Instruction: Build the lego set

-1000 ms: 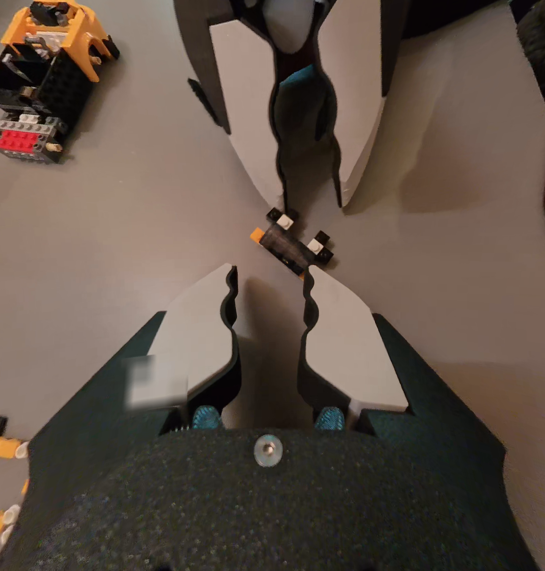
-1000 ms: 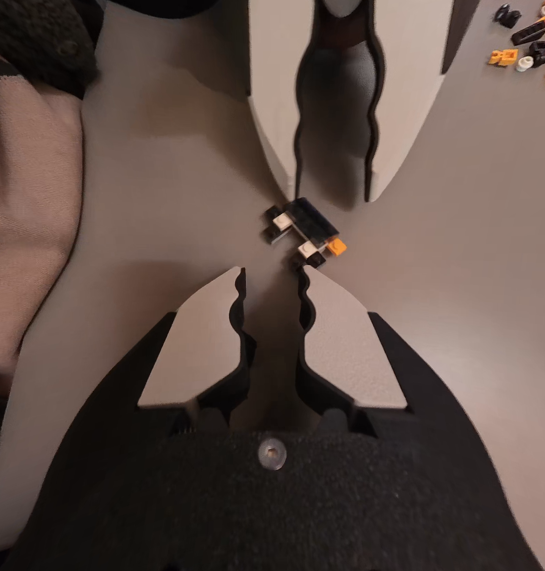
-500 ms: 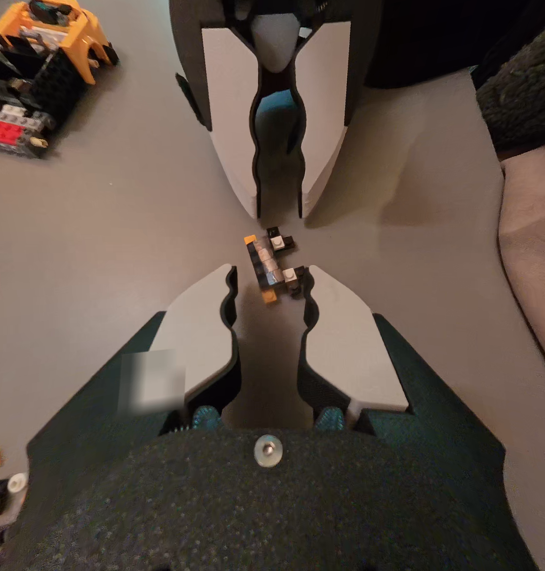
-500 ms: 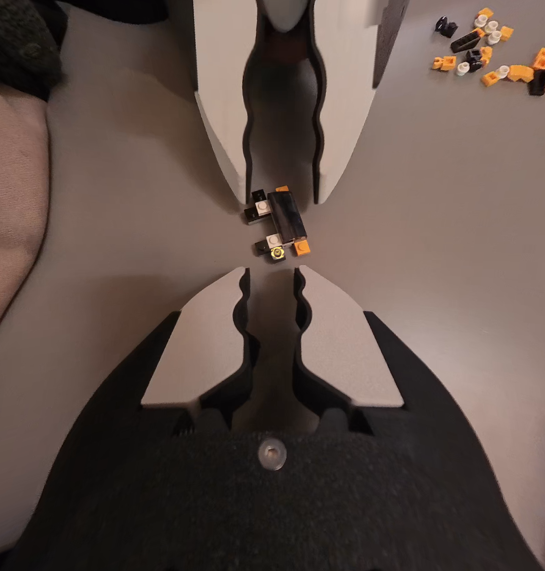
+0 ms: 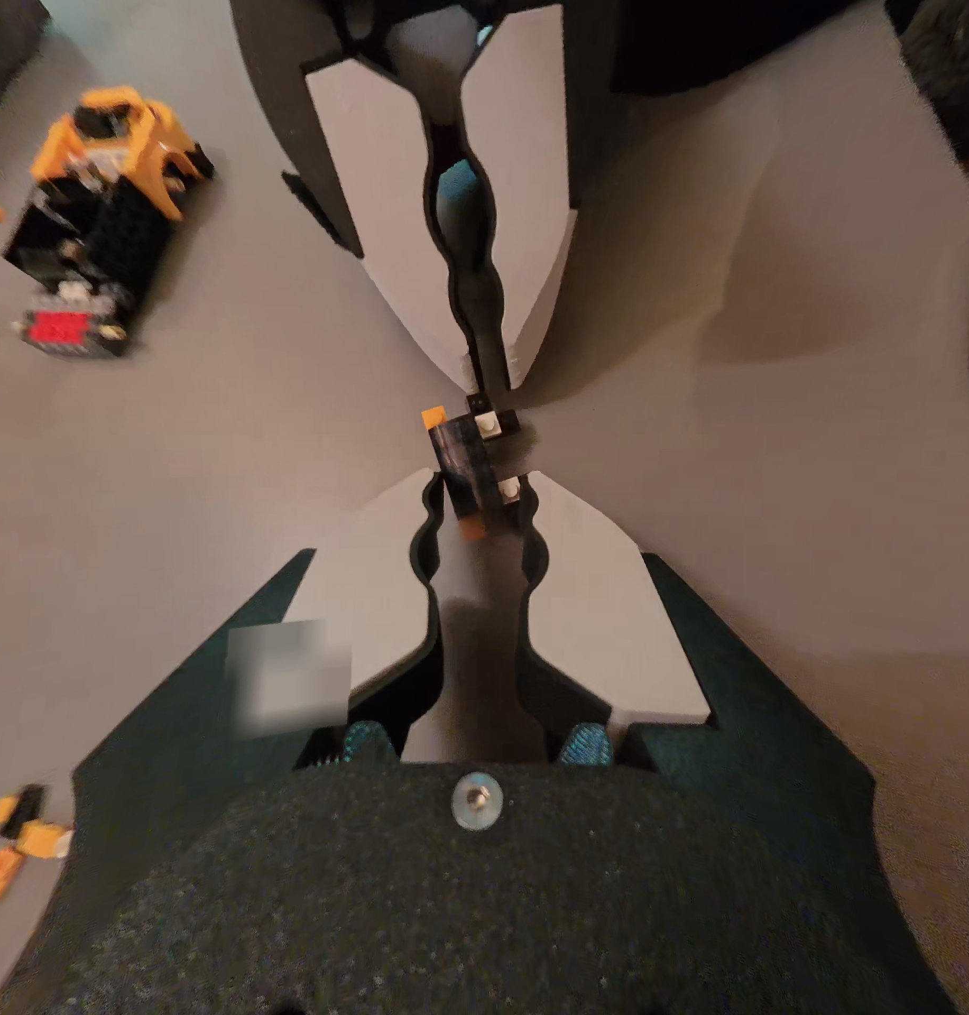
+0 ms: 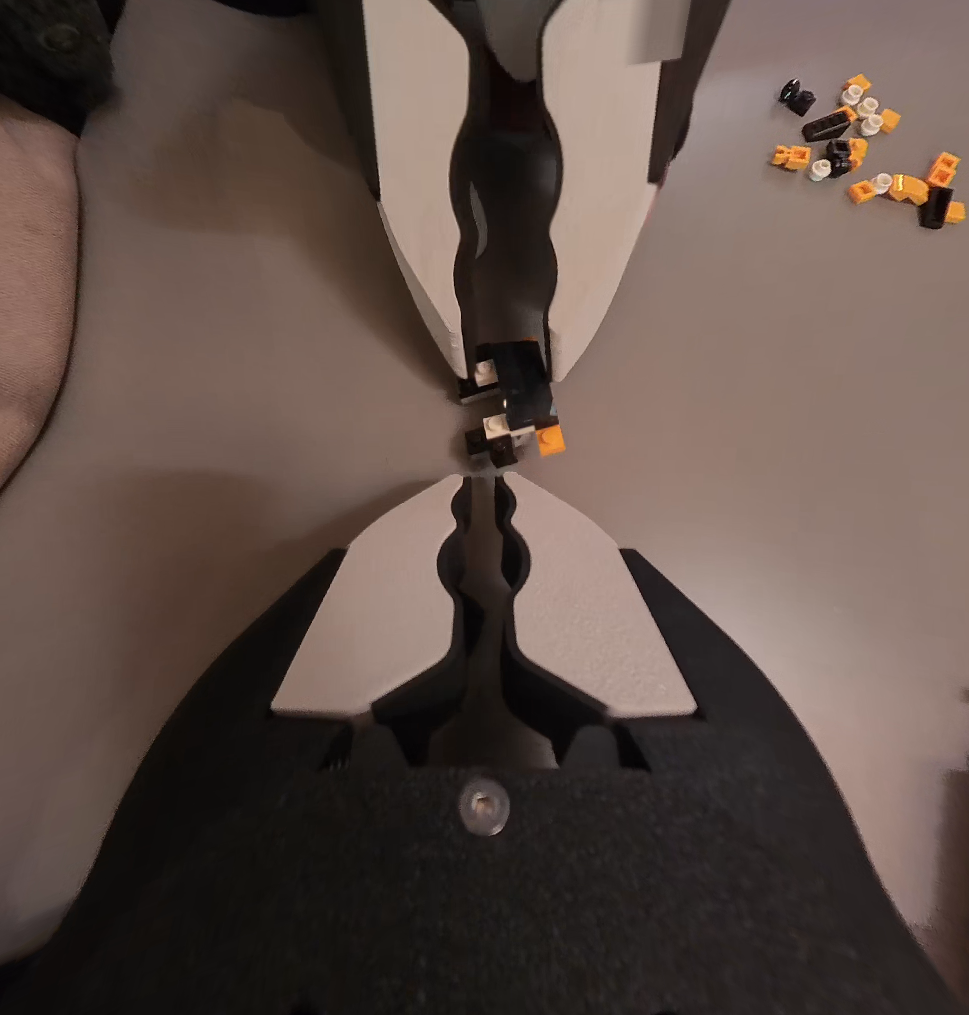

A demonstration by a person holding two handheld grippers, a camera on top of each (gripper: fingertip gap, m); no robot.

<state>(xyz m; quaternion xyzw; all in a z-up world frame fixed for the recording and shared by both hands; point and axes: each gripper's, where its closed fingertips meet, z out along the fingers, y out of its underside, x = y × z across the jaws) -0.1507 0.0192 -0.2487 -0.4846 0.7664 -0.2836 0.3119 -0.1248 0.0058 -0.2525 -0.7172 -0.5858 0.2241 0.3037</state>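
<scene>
Grey table [image 5: 196,467], left gripper [image 5: 479,489] now astride subassembly [image 5: 468,467]

Light: dim, warm.
Shadows: soft, on table [image 5: 251,439].
Blur: model [image 5: 97,230], loose bricks [image 5: 15,840].
Edges: wide-angle bending.

A small lego subassembly [image 5: 474,467] lies flat on the grey table: a glossy black bar with an orange plate at each end and two white studs on black plates along one side, its near end between gripper tips.
</scene>
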